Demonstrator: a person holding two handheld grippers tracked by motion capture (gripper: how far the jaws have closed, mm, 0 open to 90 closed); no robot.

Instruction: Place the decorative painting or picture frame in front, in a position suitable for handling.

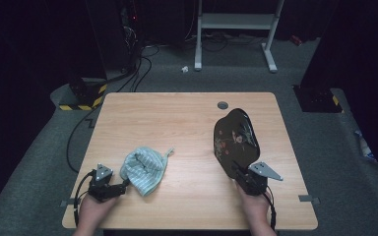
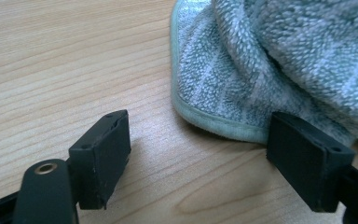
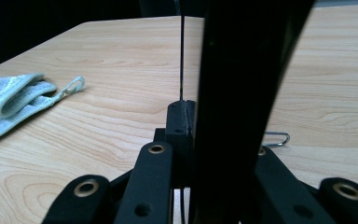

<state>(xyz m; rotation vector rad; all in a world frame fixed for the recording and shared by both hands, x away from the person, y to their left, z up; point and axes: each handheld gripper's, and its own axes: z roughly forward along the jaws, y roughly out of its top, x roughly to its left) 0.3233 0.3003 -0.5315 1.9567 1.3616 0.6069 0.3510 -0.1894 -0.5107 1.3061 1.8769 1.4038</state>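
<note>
Your right gripper (image 1: pixel 238 170) pinches the near edge of the black plate (image 1: pixel 236 139), tilted up on edge at table right, while your left gripper (image 1: pixel 123 185), jaws spread, sits at the cloth (image 1: pixel 144 168), whose hem lies just ahead and right

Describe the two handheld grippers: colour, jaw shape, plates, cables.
Both are black. The left gripper has blocky rectangular jaw pads on black links with brass-coloured rivets, a small grey three-cornered plate on top, and a black cable looping off the table edge. The right gripper has the same black links and brass rivets, a larger-looking grey three-cornered plate, and a black cable trailing along the forearm.
</note>
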